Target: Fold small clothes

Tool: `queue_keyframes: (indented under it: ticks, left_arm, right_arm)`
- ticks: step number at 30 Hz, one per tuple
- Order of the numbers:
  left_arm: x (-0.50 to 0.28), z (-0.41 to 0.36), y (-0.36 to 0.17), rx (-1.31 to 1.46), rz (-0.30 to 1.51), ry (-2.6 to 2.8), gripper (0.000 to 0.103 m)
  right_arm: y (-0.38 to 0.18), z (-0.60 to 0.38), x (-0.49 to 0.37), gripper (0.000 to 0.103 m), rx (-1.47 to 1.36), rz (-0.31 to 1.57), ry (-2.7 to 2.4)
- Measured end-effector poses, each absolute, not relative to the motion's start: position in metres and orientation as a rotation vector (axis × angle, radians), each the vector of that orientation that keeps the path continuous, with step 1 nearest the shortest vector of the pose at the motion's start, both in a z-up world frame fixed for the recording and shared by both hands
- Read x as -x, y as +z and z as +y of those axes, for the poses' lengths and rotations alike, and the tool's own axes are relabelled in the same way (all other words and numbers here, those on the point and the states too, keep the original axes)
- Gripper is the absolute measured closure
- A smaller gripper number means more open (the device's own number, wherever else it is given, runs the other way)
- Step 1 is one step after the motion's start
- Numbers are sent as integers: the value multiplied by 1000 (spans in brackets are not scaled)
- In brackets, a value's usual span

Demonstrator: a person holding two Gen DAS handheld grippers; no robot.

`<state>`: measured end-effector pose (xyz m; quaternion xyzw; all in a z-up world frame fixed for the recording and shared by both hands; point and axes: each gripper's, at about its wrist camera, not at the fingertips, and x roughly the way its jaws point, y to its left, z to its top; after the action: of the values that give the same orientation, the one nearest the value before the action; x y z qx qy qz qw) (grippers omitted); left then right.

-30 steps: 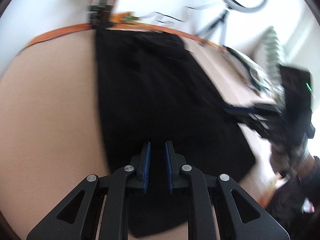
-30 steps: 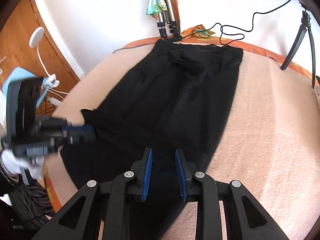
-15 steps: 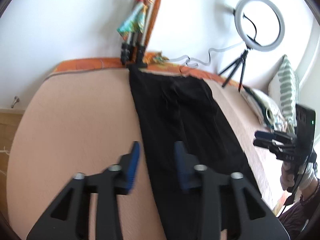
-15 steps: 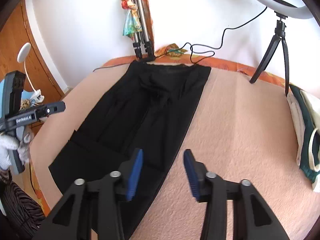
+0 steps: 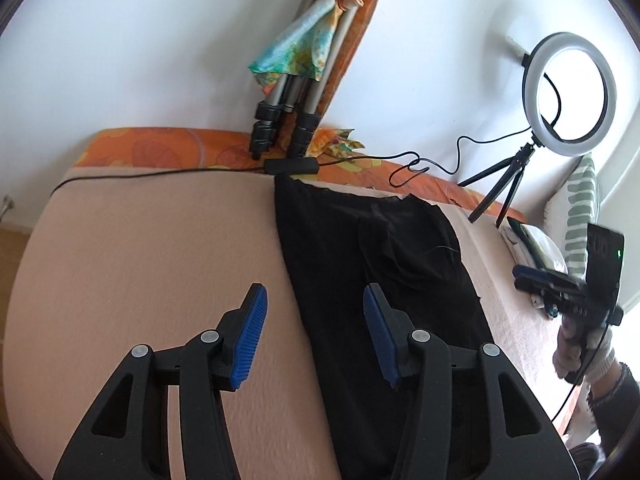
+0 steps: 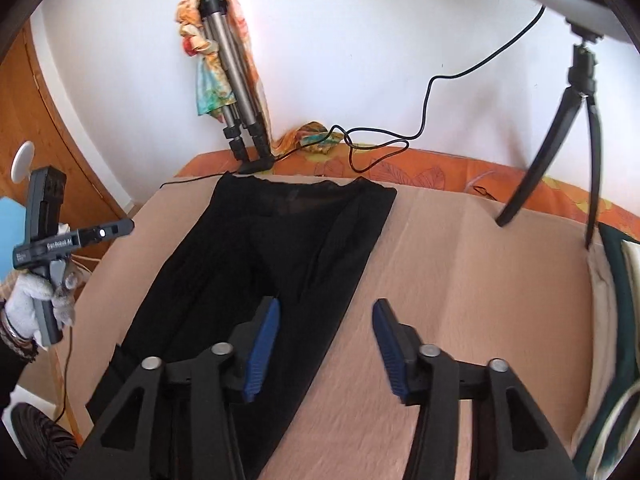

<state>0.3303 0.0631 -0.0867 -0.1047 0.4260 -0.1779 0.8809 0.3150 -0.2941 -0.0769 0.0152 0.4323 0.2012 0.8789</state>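
Observation:
A black garment [image 5: 380, 272] lies flat and lengthwise on the peach blanket [image 5: 140, 264]; it also shows in the right wrist view [image 6: 280, 256]. My left gripper [image 5: 314, 300] is open and empty, raised over the garment's left edge. My right gripper [image 6: 326, 312] is open and empty, raised over the garment's right edge. The right gripper also shows at the right in the left wrist view [image 5: 532, 276], and the left gripper at the left in the right wrist view [image 6: 116, 230].
A folded tripod [image 5: 288, 120] draped with coloured cloth leans on the wall at the garment's far end. A ring light [image 5: 568, 92] on a small tripod stands at the back right, its cable [image 5: 420, 160] along the orange bed edge. Folded clothes and a striped pillow [image 5: 580, 208] lie at the right.
Both grippers have opened, let go of the black garment and lifted back from it. The garment now lies flat on the blanket.

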Motion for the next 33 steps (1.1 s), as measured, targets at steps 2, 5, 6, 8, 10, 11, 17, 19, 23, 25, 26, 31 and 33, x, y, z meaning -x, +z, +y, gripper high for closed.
queue_keyframes:
  ticks: [2,5,6,8,10,11,17,19,23,25,26,31,33]
  left_arm:
    - [-338,58,-90,183,892,-378,54]
    - [-354,55,-96,192,899,-389,54]
    - [-360,55,-97,204,897,-392,54]
    - [-371,55,-99,221,894,-395,54]
    - [-386,55,-102,253,901,-400,54]
    - [-394,56,-105,266,909,-399,54]
    - [-425,49,-119,284,936,-413,54]
    - [-435,46,-125,280,945,-408,54]
    - [-449,42,-133,282,947,-412,54]
    - [-455,39,-138,286,957,-419,54]
    - [-458,36,-140,281,959,-421,54]
    - [-469,28,-140,261,942,-426,54]
    - [-471,24,-140,245,937,-421,55]
  right_arm:
    - [-79,-293,-329,62,-24,897,416]
    - [-83,-296,-353,60,-48,909,397]
    - [-86,-300,-363,60,-82,918,399]
    - [-90,-304,-380,60,-132,932,408]
    - [-95,-308,-395,59,-166,943,417]
    - [-99,-310,-404,59,-180,953,422]
    - [-112,-313,-441,59,-228,975,437]
    - [-115,-313,-450,59,-232,978,440]
    - [-123,-307,-467,59,-218,988,461]
    - [-128,-305,-473,59,-214,1000,468]
    - [-131,-303,-475,59,-209,1004,471]
    - [-132,-299,-482,59,-204,995,497]
    - [-132,-296,-483,60,-197,994,506]
